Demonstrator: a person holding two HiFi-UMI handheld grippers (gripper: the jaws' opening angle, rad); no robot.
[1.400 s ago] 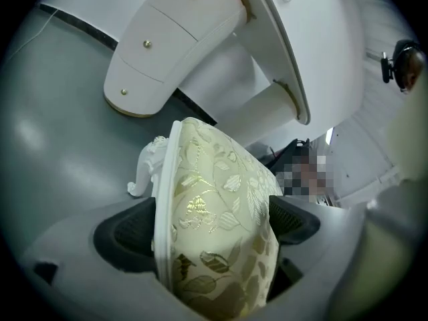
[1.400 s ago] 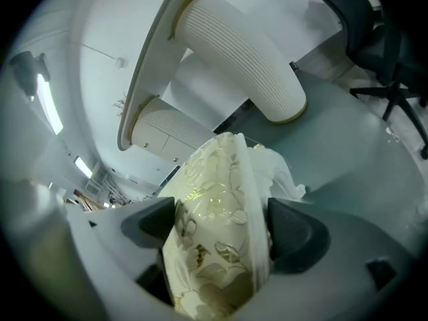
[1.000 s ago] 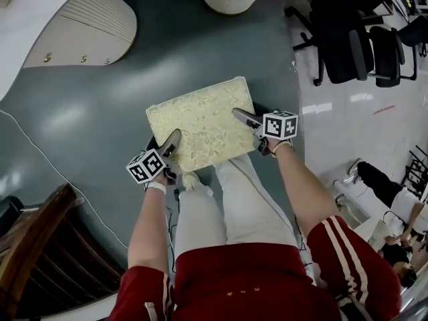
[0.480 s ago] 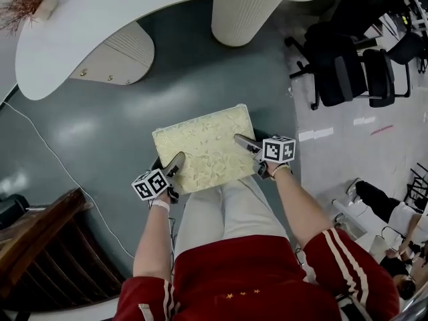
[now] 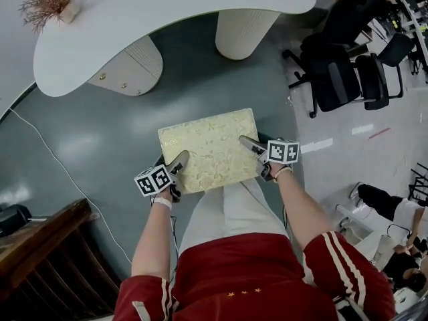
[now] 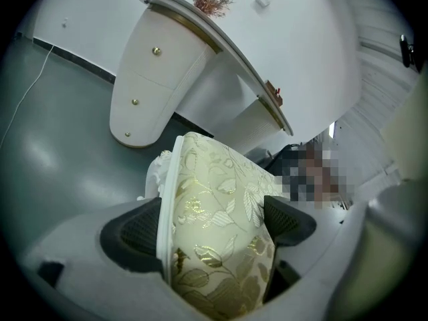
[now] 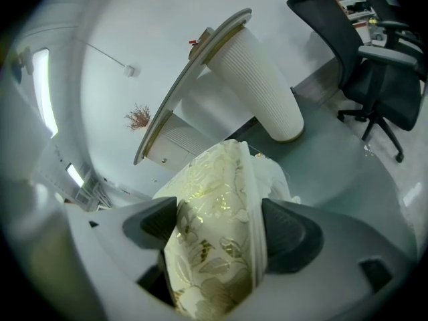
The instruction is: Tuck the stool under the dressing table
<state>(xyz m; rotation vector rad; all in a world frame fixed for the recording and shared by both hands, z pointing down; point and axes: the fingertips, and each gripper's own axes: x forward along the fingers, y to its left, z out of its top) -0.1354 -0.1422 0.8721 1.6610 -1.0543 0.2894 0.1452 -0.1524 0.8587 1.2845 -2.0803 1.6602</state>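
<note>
The dressing table (image 5: 174, 25) stands at the far edge of the grey floor (image 5: 87, 146); the stool (image 5: 210, 149) is well short of it, by the person's legs (image 5: 227, 212) — possibly lifted (its feet are hidden). Left gripper (image 5: 179, 160) and right gripper (image 5: 249, 143) each clamp a cushion end — keep it level, aimed between drawer unit (image 5: 127, 72) and column (image 5: 244, 29).

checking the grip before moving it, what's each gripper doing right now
left gripper: closed on the stool seat
right gripper: closed on the stool seat
</note>
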